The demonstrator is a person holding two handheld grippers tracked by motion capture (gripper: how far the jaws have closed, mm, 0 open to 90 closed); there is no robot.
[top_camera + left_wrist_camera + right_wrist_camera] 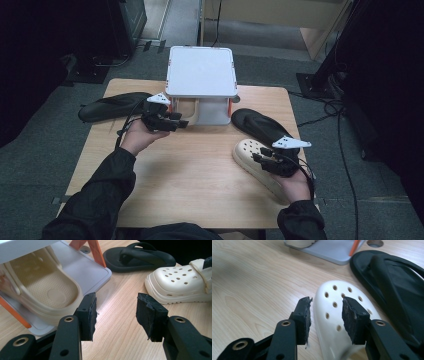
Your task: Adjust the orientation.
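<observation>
A cream clog lies on the wooden table at the right, toe toward the middle. My right gripper hovers over its heel end. In the right gripper view the jaws stand open above the clog's perforated top, pads clear of it. A second cream clog sits on the lower shelf of a white rack with orange posts. My left gripper stays open just in front of that shelf, nothing between its jaws, which point toward the right-hand clog.
One black flip-flop lies behind the right clog, close to the rack's right side. Another black flip-flop lies at the table's far left edge. Bare wood spreads between my hands. Cables run over the floor at the right.
</observation>
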